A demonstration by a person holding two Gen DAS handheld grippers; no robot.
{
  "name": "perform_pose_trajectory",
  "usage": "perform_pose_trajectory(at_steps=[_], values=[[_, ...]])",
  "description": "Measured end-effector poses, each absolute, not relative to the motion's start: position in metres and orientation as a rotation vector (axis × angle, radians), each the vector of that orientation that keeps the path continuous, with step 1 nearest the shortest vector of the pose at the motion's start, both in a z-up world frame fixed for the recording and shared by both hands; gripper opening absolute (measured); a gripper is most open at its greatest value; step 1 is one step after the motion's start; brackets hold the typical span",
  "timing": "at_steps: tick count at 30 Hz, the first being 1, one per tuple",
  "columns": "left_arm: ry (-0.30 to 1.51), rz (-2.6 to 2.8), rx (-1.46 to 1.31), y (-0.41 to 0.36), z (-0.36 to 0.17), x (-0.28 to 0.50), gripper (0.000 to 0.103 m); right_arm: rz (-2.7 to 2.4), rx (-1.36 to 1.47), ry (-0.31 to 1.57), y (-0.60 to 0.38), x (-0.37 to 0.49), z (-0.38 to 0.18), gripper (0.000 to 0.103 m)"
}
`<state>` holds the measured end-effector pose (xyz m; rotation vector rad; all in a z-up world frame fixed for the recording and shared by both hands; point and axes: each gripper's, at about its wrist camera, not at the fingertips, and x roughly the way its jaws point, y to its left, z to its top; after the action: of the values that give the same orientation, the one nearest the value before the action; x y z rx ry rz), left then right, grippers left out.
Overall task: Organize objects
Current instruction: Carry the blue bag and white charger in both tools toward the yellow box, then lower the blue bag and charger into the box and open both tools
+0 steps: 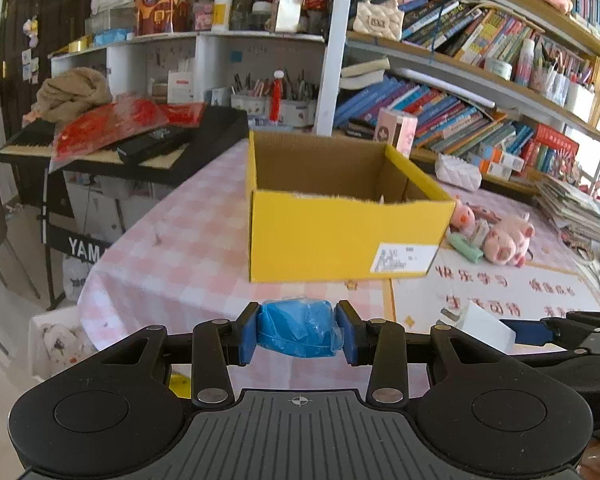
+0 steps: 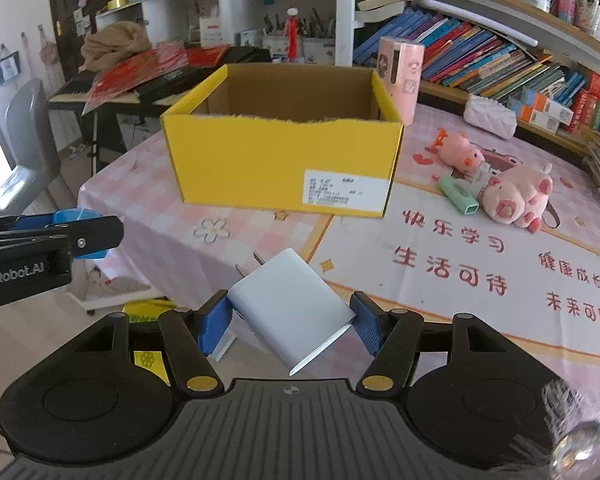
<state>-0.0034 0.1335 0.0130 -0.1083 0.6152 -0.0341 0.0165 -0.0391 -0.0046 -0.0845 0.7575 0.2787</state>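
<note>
An open yellow cardboard box [image 1: 340, 236] stands on the pink checked table, straight ahead in both views [image 2: 280, 160]. My left gripper [image 1: 300, 330] is shut on a blue plastic-wrapped roll [image 1: 298, 328], held above the table's near edge in front of the box. My right gripper [image 2: 292, 320] is shut on a white plug charger [image 2: 292, 304], tilted with its prongs pointing up and left. The charger also shows in the left wrist view [image 1: 480, 324]. The left gripper shows at the left edge of the right wrist view [image 2: 80, 232].
Two pink plush pigs [image 2: 516, 196], [image 2: 458, 152] and a green tube [image 2: 458, 196] lie right of the box. A pink carton [image 2: 400, 76] stands behind it. A white quilted pouch [image 2: 490, 116] lies by the bookshelf [image 2: 500, 52]. A keyboard [image 1: 120, 148] stands left of the table.
</note>
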Motion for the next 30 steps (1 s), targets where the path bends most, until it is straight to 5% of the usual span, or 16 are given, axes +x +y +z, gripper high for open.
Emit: perform_pose_trajectory(at_steps=[30], values=[[0.567, 0.027, -0.073, 0.11, 0.031, 0.159, 0.039, 0.328, -0.026, 0.56, -0.052, 0.202, 0.062, 0.062]])
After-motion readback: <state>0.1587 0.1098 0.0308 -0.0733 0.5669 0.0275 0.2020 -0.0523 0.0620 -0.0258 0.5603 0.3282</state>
